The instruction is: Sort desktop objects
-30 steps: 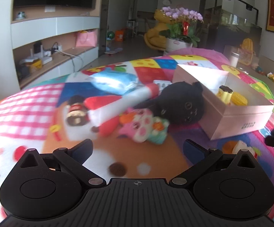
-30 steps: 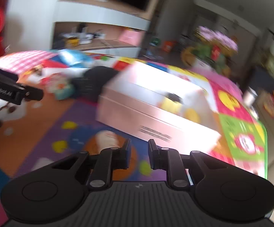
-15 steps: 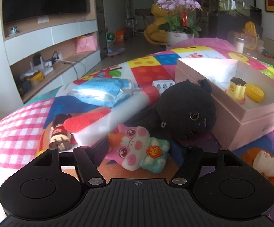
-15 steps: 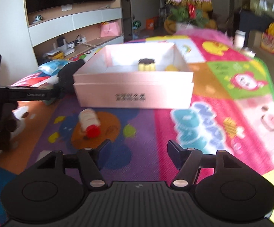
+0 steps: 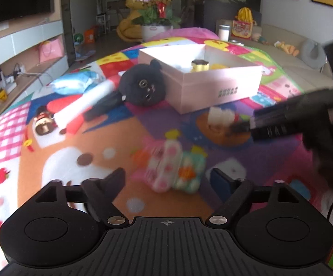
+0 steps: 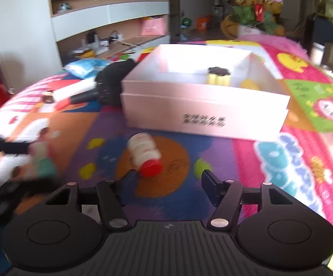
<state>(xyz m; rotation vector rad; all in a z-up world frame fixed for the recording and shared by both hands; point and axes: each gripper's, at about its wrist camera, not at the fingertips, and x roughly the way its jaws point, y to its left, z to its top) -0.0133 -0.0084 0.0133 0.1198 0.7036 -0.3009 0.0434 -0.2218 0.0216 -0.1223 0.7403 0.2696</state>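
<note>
A pink-and-teal cat toy [image 5: 173, 168] lies blurred on the play mat, just ahead of and between my left gripper's [image 5: 167, 179] fingertips. The jaws are opening and the pads are clear of the toy. A white bottle with a red cap [image 6: 145, 156] lies on its side on the mat, its cap close to the left fingertip of my right gripper [image 6: 169, 179]. That gripper's jaws are closing slightly, with nothing between them. The open pink box [image 5: 212, 87] [image 6: 203, 115] holds a yellow jar with a dark lid [image 6: 219, 78] and another yellow item [image 6: 249, 84].
A black plush [image 5: 143, 85] leans against the box's left side. Beside it lie a white-and-red tube [image 5: 86, 103], a blue packet [image 5: 74, 82] and a small brown figure [image 5: 43, 124]. The right gripper's body [image 5: 293, 115] crosses the left wrist view at right.
The cat toy has come away from the black plush to the near mat; the left jaws narrowed around it, then widened. The right jaws went from shut to apart, and the bottle now lies nearer them.
</note>
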